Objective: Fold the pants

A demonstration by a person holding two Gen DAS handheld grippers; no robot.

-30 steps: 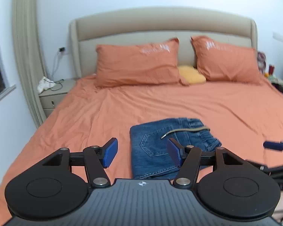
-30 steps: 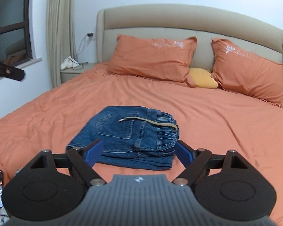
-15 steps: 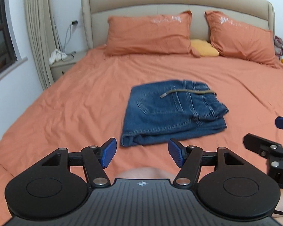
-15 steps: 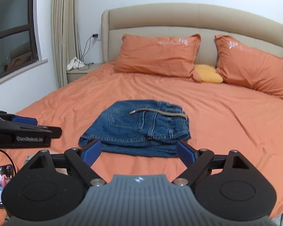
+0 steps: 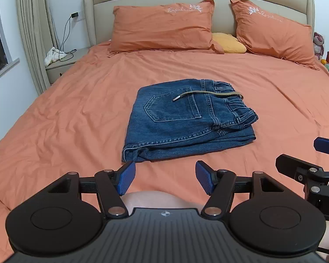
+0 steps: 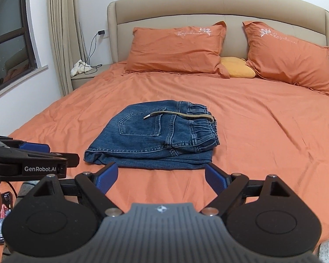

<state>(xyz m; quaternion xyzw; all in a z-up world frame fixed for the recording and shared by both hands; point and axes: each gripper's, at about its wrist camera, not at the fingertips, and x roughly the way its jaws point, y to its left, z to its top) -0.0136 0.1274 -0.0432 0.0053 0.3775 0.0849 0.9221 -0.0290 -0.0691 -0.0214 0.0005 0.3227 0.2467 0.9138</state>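
Note:
Blue denim pants [image 5: 186, 120] lie folded into a compact stack on the orange bed [image 5: 76, 109], back pocket up, a tan drawstring across the waistband. They also show in the right wrist view [image 6: 158, 140]. My left gripper [image 5: 165, 180] is open and empty, held near the bed's front edge, short of the pants. My right gripper [image 6: 161, 178] is open and empty, also short of the pants. The right gripper shows at the right edge of the left wrist view [image 5: 318, 171]. The left gripper shows at the left edge of the right wrist view [image 6: 33, 160].
Two orange pillows [image 5: 164, 28] and a yellow cushion [image 5: 229, 42] lie at the beige headboard. A nightstand [image 5: 61, 63] with a white cloth and cable stands at the far left by the curtain. A phone [image 6: 4, 214] lies low at the left.
Both grippers have pulled back and up from the folded pants, which now lie farther off. Both stay open and the pants have not moved.

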